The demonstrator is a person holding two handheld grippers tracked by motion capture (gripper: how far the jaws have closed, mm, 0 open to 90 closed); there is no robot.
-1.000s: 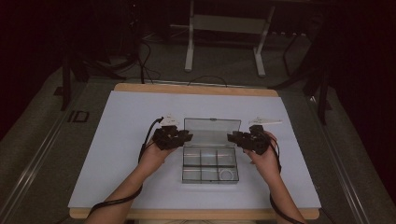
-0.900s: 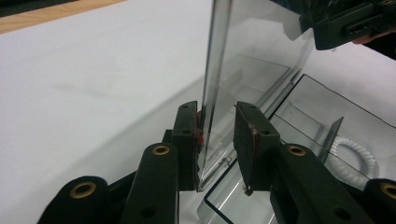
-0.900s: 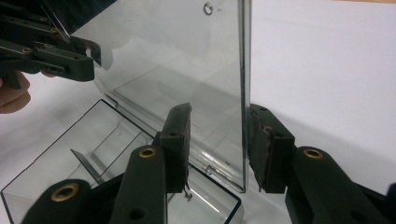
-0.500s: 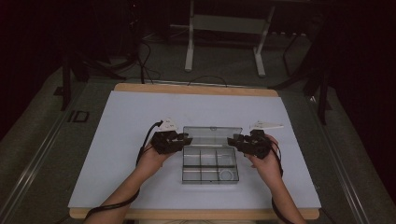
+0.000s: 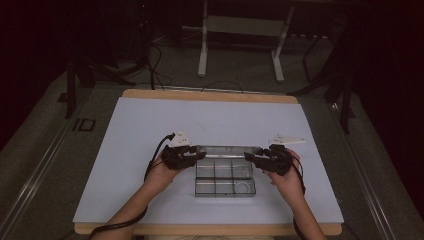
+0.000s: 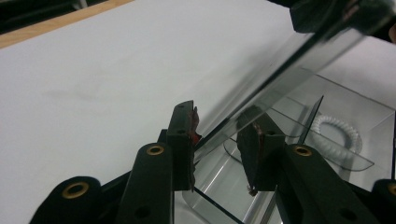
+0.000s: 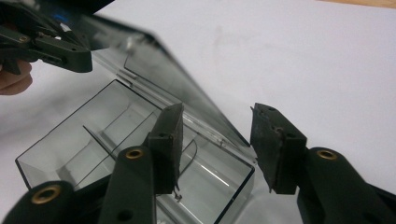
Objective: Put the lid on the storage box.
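Note:
A clear compartment box sits on the white table sheet, with its hinged lid raised at a slant over it. My left gripper is at the lid's left end. There its jaws stand apart around the lid edge, which leans on one pad. My right gripper is at the right end. Its jaws have just been opening and now stand wide of the lid's corner, which lies between them unpressed. A white coiled ring lies in one compartment.
The white sheet covers a wood-edged table, with bare room on all sides of the box. Beyond the far edge are a metal stand and cables on the dark floor. Both forearms come in from the bottom.
The lid has swung from leaning back to a steeper slant over the box, and both grippers have followed it a little toward me. The right jaws have widened.

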